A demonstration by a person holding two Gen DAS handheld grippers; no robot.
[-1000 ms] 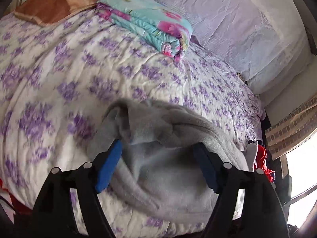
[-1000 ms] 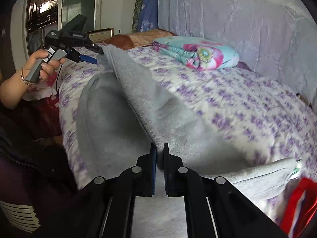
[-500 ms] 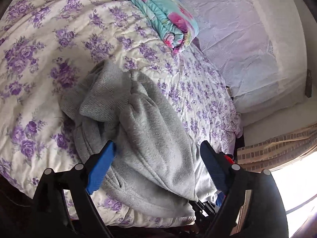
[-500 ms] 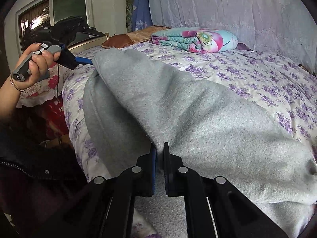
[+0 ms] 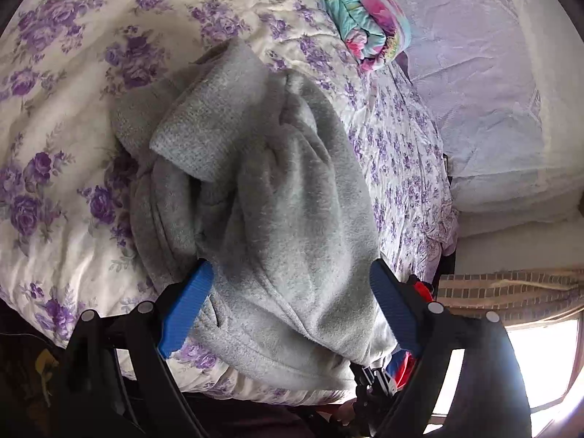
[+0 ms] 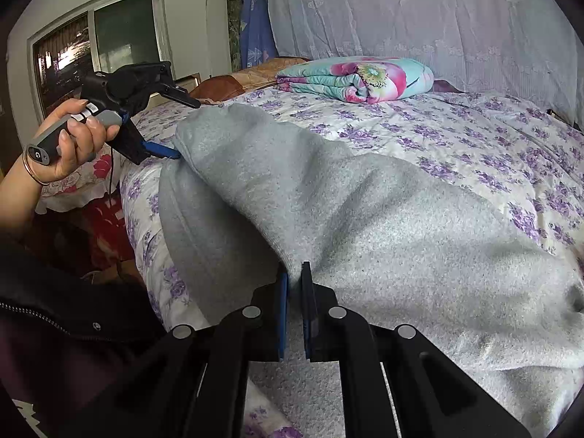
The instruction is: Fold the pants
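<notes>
The grey fleece pants (image 5: 277,197) lie bunched along the near edge of the bed, folded over themselves; they also fill the right wrist view (image 6: 365,226). My left gripper (image 5: 288,292) is open, its blue pads either side of the cloth without pinching it; it also shows in the right wrist view (image 6: 182,124), held in a hand at the pants' far end. My right gripper (image 6: 295,273) is shut on a folded edge of the pants.
The bed has a white sheet with purple flowers (image 5: 65,84). A folded turquoise floral quilt (image 6: 357,78) lies near the headboard. A brown pillow (image 6: 233,84) sits at the far corner. A window (image 6: 91,43) is at the left. Red cloth (image 6: 106,233) lies below the bed's edge.
My left gripper has let go of the pants and pulled back, and that end now lies on the bed. The right gripper stays shut on the cloth, which has settled lower.
</notes>
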